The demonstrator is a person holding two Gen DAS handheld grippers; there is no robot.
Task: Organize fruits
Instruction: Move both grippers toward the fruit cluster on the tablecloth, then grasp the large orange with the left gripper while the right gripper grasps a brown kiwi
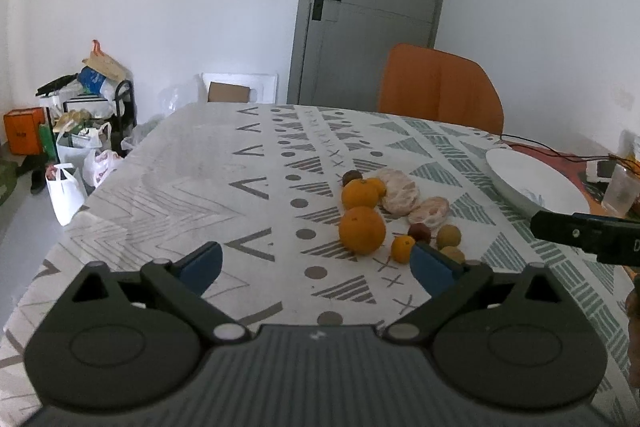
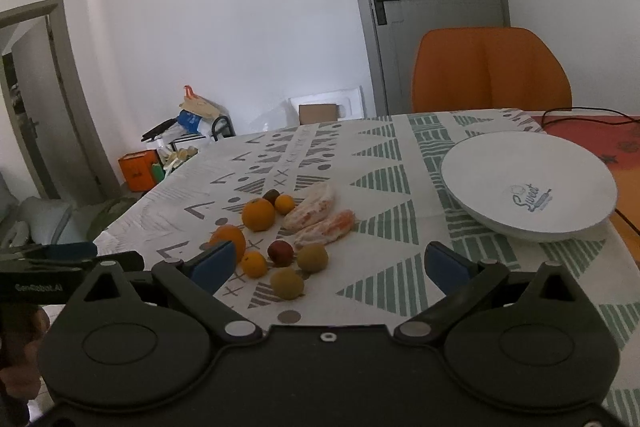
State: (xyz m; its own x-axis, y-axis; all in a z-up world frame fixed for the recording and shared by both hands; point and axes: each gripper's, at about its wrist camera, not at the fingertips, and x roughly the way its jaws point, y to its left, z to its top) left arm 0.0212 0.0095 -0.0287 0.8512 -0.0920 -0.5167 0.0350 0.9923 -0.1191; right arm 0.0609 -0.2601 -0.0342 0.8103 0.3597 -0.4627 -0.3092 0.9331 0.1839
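Hovering over the worktop [image 2: 380, 155], both tongs are spread wide and carry nothing; I'd say no fruit has been picked yet. From left: the left tongs [image 1: 316, 263], then the fruit cluster, with two oranges [image 2: 258, 214], small round fruits and two peeled citrus pieces [image 2: 325, 227] lying with long axes slanting up toward the right, then the right tongs [image 2: 330, 263], then the white bowl [image 2: 528, 179], holding nothing. Next move likely needs closing on one fruit and carrying it bowlward.
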